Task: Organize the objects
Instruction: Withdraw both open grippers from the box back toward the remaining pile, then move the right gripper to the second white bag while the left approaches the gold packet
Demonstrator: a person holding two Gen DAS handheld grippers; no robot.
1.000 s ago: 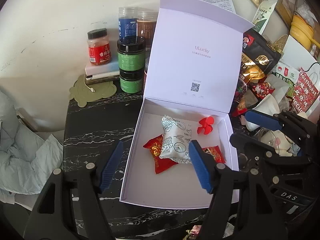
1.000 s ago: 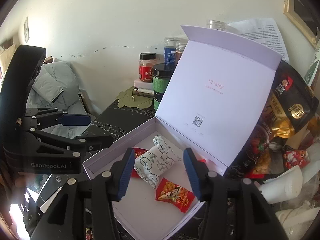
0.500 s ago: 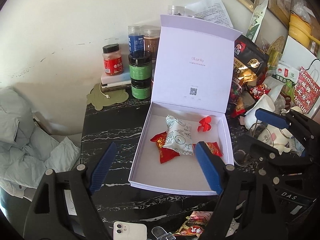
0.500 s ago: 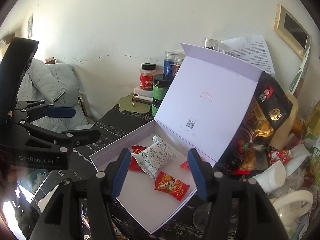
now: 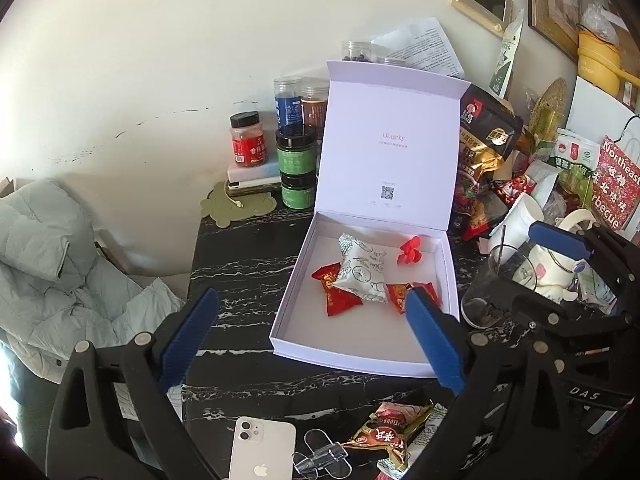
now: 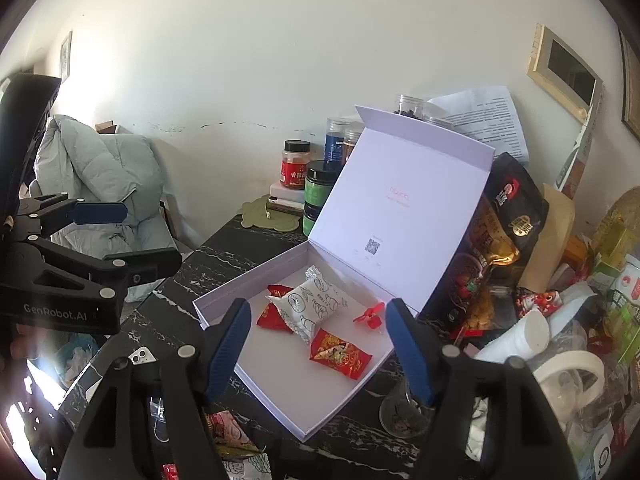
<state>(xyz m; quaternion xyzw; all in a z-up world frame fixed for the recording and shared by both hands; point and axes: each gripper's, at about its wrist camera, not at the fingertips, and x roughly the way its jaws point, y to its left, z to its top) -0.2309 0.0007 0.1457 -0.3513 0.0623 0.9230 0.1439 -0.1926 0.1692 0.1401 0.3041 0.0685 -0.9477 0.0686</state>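
L gripper point(image 5: 312, 336): jaws wide apart and opening, nothing between the pads. R gripper point(image 6: 316, 348): jaws apart, also opening, empty. Both hang above the near edge of the box point(image 5: 288, 312), which sits mid-frame on the dark worktop point(image 5: 240, 264), lid up.

In box: white packet point(image 5: 362, 268) at centre, lying over a red packet point(image 5: 334, 292); second red packet point(image 6: 340, 354) toward lower right; small red fan point(image 5: 410, 250) near the hinge, upper right.

Loose at bottom of frame, L view: snack pack point(image 5: 386, 434), phone point(image 5: 262, 448), clear clip point(image 5: 320, 454).

Risks, as I judge:
- glass point(image 5: 494, 288) stands just beside box's right wall; a wide R gripper swinging that way could tip it.
- lid is propped only by clutter behind; a knock could drop it shut.
- phone near worktop edge, could be shoved off while reaching for the snack pack.

Hard to tell: snack pack partly behind L gripper frame; phone cut off by frame edge; clutter at right too tangled to sort; what's next to go in, unclear.
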